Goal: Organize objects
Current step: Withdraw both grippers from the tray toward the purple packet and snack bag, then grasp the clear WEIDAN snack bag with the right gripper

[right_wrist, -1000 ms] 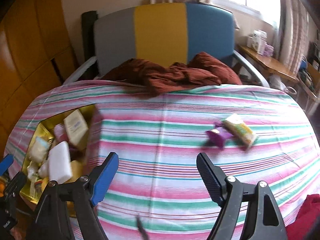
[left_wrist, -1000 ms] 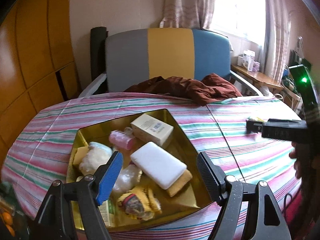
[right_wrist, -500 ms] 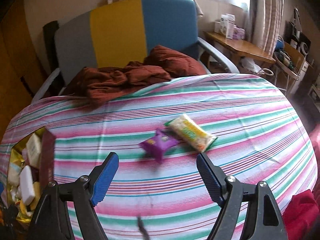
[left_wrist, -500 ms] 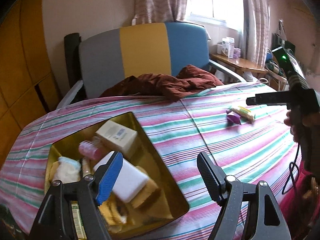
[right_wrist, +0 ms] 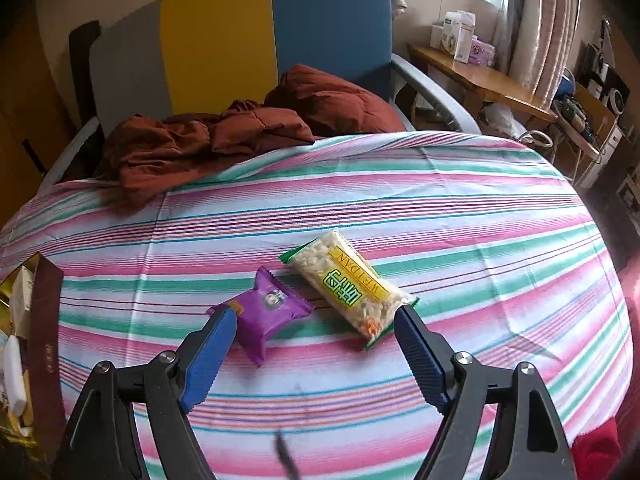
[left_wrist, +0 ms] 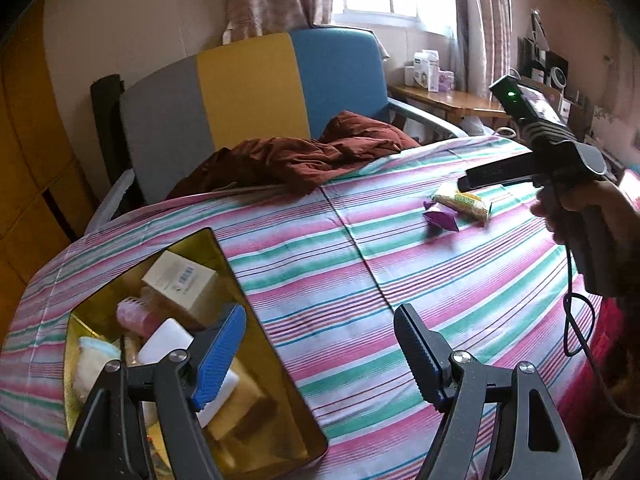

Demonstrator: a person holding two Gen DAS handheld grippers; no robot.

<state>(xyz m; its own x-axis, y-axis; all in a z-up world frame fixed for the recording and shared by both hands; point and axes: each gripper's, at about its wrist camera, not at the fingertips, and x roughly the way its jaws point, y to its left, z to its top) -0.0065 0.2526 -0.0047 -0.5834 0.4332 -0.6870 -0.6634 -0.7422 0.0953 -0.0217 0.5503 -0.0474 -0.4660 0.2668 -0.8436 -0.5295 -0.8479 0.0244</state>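
Only left wrist shows gold tin's point(left_wrist: 256, 344) contents (packets point(right_wrist: 348, 286) distant).

Glossy plastic snack wrappers point(right_wrist: 348, 284) on matt striped cloth point(right_wrist: 440, 208); shiny gold tin point(left_wrist: 276, 364).

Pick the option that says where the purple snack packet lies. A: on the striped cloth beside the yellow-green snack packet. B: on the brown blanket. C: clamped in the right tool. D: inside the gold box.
A: the purple snack packet lies flat on the striped cloth, right beside the yellow-green snack packet, with no tool gripping it.
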